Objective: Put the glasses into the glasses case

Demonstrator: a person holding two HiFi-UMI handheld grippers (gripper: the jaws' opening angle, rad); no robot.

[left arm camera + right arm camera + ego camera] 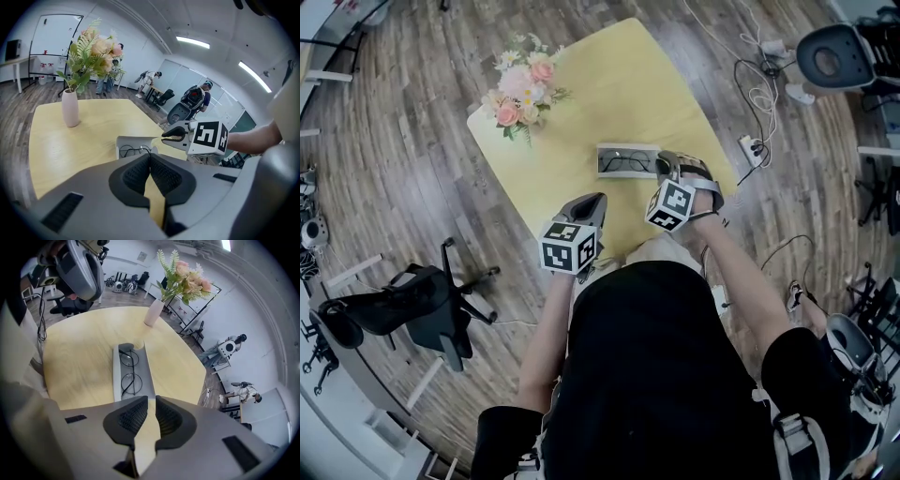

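Observation:
The grey glasses case (628, 149) lies open on the yellow table (609, 84), and the thin black-rimmed glasses (626, 163) lie inside it. My right gripper (666, 162) hovers at the case's right end, above it; in its own view the glasses (127, 371) and case (116, 376) lie just beyond the jaws. A narrow gap shows between those jaws (151, 401), with nothing in it. My left gripper (597, 200) hangs nearer the front edge, short of the case (129, 140). Its pads (150, 157) meet, holding nothing. The right gripper (176, 135) shows there too.
A pale vase of pink flowers (520, 94) stands at the table's far left corner. A black office chair (412, 305) sits on the wood floor to the left. A power strip with cables (753, 145) lies right of the table. People stand far back in the room.

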